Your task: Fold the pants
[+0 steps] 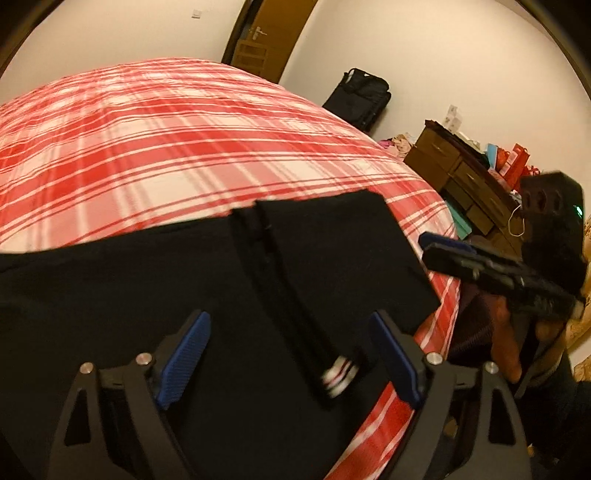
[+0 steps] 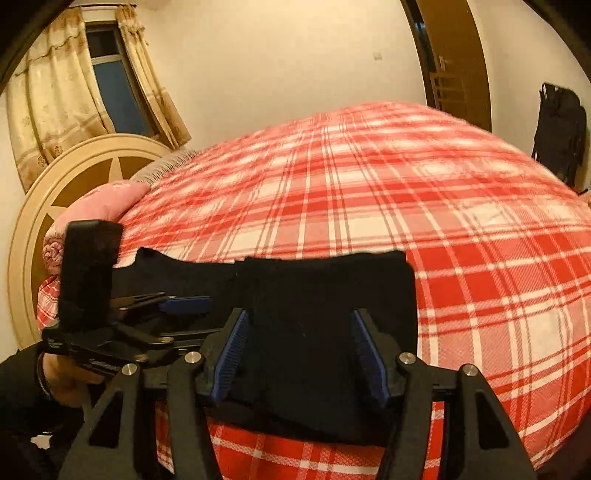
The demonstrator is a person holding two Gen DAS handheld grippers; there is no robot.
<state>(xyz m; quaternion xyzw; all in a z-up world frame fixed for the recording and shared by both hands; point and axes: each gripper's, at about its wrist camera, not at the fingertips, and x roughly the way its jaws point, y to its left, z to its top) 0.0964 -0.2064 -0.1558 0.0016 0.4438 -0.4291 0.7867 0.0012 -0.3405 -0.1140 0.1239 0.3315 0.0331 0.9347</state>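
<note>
**A:** ok so where are the pants [image 1: 155, 280] sitting vs the claws?

**B:** They're spread flat along the near edge of the bed [image 1: 166, 140], black on the red-and-white plaid cover. In the left wrist view the left gripper [image 1: 291, 360] is held right above them, jaws spread wide, nothing clamped. A striped cuff [image 1: 340, 376] is seen between the blue pads [image 1: 183, 360], but no contact can be made out, it's blurred there.

**A:** and the right one?

**B:** The right gripper [image 2: 301, 356] is parted too, not as wide. In its own view black fabric fills the gap between the pads, and the cloth's right edge is seen just right of the claw. No pinch is shown. From the left view it's seen off the bed's right corner, well apart from the left one, held in a hand [image 1: 517, 332].

**A:** anything around?

**B:** A wooden door [image 1: 273, 33] at the far wall, a dresser [image 1: 454, 173] on the right, a curtained window [image 2: 110, 77] far left.
</note>
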